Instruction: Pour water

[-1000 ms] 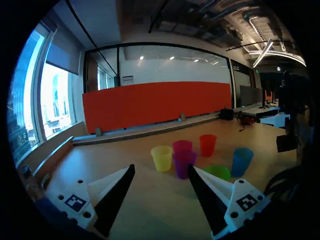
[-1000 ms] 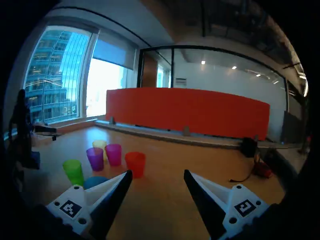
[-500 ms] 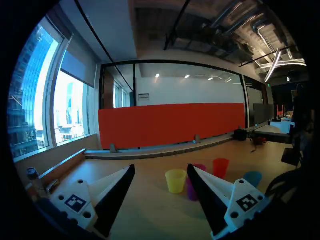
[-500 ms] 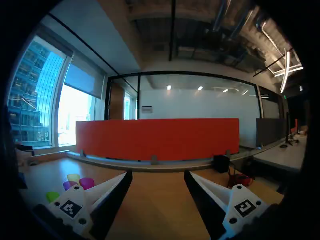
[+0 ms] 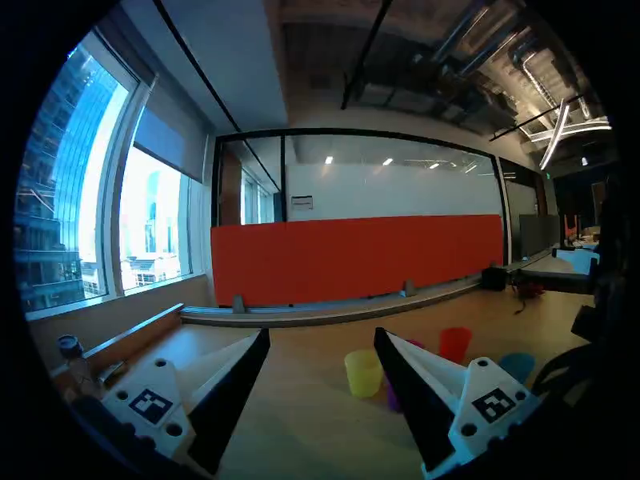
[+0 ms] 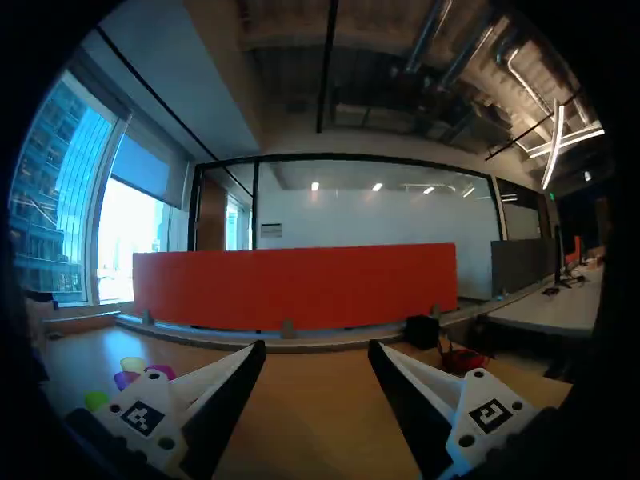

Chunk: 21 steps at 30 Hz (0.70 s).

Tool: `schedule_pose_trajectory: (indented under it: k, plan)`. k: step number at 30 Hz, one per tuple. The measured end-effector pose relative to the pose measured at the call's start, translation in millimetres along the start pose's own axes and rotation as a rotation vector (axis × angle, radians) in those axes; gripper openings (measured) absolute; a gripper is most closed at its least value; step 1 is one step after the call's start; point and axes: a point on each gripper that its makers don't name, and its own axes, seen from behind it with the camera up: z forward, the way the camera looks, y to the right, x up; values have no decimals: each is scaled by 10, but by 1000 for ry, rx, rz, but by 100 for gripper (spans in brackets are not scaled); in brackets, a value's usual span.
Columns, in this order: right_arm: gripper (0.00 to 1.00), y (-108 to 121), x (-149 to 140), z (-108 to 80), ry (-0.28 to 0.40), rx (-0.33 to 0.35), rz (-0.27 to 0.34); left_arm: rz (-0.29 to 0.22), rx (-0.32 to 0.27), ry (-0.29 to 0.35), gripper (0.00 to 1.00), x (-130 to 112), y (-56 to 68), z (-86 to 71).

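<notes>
Several coloured plastic cups stand on a wooden table [image 5: 312,408]. In the left gripper view I see a yellow cup [image 5: 362,372], a red cup [image 5: 454,344], a blue cup [image 5: 517,366] and a purple cup [image 5: 391,394] partly hidden behind a finger. My left gripper [image 5: 320,352] is open, held above the table short of the cups. In the right gripper view the rims of a green cup [image 6: 97,398], a yellow cup [image 6: 133,365] and a magenta cup [image 6: 162,371] peek out at lower left. My right gripper [image 6: 316,360] is open with nothing between its fingers.
An orange partition [image 5: 360,256] runs along the table's far edge, with a glass wall behind it. Tall windows [image 5: 72,216] line the left side. A small bottle [image 5: 70,352] stands by the window ledge. A black box and red cable [image 6: 444,356] lie at the far right.
Both grippers have tilted upward, so the cups slid down toward the bottom of each view and more ceiling shows. Both stayed open.
</notes>
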Motion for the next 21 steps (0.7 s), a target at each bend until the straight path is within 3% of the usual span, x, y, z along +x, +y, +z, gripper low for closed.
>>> schedule_pose_trajectory:
  k: [6, 21]
  plan:
    - [99, 6, -11, -41, 6, -9, -34, 24, 52, -20, 97, -92, -133, 32]
    - [99, -69, -27, -109, 12, 0, -20, 25, 123, -14, 97, -316, -223, 105]
